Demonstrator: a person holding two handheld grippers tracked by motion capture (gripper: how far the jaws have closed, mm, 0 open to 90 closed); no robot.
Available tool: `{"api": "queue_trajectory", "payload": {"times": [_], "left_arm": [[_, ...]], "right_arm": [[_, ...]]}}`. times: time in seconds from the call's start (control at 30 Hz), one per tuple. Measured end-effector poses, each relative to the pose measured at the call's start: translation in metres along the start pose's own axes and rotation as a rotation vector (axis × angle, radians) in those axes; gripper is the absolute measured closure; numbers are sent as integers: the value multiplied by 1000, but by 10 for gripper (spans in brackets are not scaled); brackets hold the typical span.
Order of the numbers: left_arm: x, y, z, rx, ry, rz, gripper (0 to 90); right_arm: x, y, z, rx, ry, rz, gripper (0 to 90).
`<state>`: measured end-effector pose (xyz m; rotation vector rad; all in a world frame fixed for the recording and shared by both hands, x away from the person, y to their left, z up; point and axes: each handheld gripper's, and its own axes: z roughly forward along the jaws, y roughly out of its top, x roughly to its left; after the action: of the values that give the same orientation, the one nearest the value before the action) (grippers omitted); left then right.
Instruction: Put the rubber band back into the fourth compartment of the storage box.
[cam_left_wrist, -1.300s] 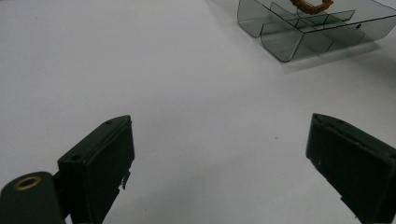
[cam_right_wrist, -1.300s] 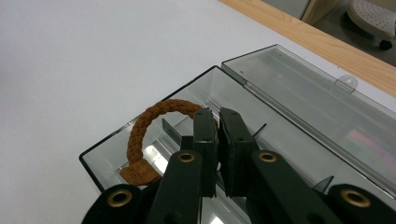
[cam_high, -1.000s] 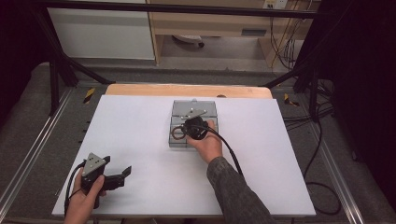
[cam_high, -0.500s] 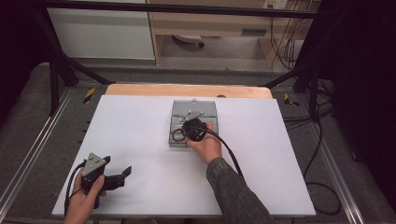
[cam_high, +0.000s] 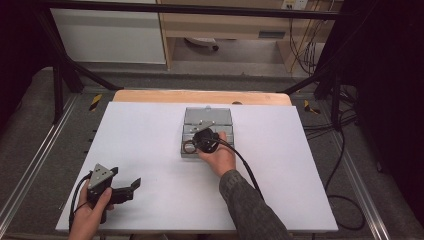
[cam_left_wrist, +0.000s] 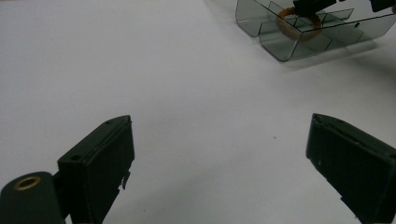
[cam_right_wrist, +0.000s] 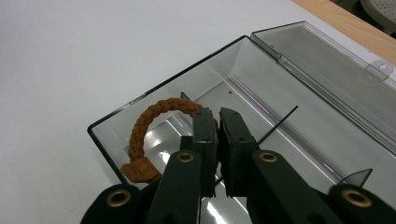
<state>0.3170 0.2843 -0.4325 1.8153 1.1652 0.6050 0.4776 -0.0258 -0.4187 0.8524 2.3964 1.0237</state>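
Two grippers are seen over the white-covered worktop (cam_high: 150, 145). At about 8 o'clock in the high view, the left gripper (cam_high: 127, 187) is held low near the worktop's near edge by the person's left hand (cam_high: 90, 215); its jaws are spread wide with nothing between them, and in the left gripper view bare white surface lies beneath them. Toward 12 o'clock of centre, the clear smoky plastic compartment box (cam_high: 192, 150) lies with its hinged lid (cam_right_wrist: 336, 74) swung open toward the far side. At the box's near left corner the right gripper (cam_high: 200, 142) is held by the right hand (cam_high: 220, 157), its cable (cam_high: 247, 170) trailing toward 5 o'clock. In the right gripper view its jaws are drawn almost together, pinching the brown braided cord bracelet (cam_right_wrist: 149, 121), which curves out toward 9 o'clock inside the box's near left compartment.
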Motion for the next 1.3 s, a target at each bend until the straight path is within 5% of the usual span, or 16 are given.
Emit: {"api": "queue_trajectory", "payload": {"times": [1.3], "left_arm": [[-1, 0, 0, 0, -3, 1, 75]], "right_arm": [[0, -4, -3, -13, 8, 48, 784]]}}
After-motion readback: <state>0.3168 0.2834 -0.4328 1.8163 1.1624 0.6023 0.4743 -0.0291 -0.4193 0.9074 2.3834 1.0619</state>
